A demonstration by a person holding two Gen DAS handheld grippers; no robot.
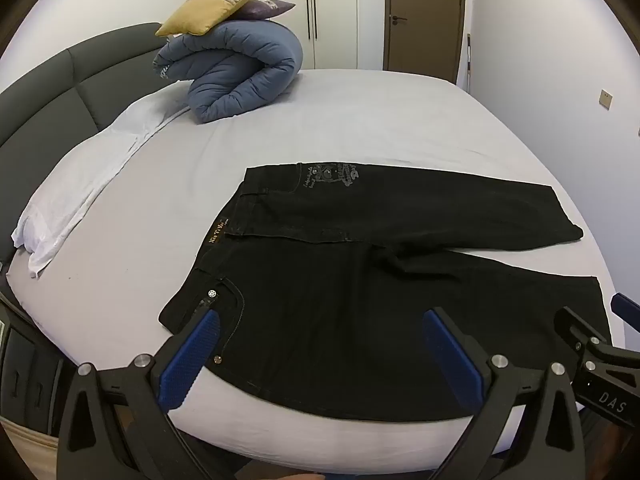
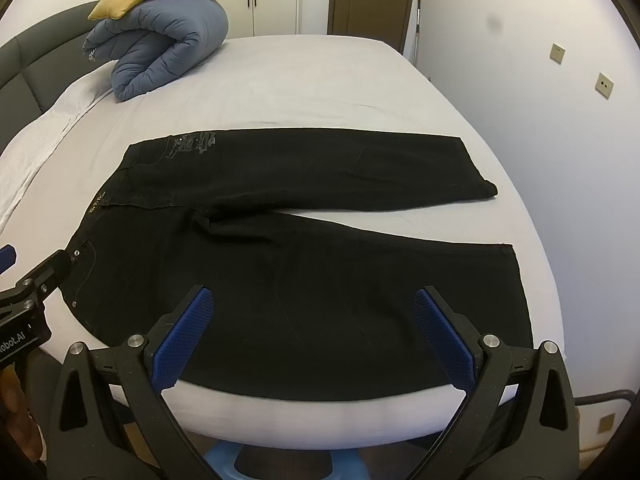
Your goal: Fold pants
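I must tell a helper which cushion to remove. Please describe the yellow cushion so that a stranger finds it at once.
Look at the far end of the bed with the pale grey sheet, by the dark grey padded headboard. A rolled blue quilted duvet lies there with two cushions on top. Yours is the mustard-yellow cushion with a patterned band, above the purple cushion.

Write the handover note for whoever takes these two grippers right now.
Left gripper: open, holds nothing, poised above the near edge of the pants at the waist end.
Right gripper: open, holds nothing, poised above the near leg.
Pants: black, spread flat on the bed, waistband to the left, legs running right and split apart in a V. Far leg lies beyond the near one.
Done: pants laid out; no fold made yet.
Left: grip the near edge, probably bring one leg onto the other, then fold along the length.
Rolled duvet and cushions sit at the far end, away from the pants.
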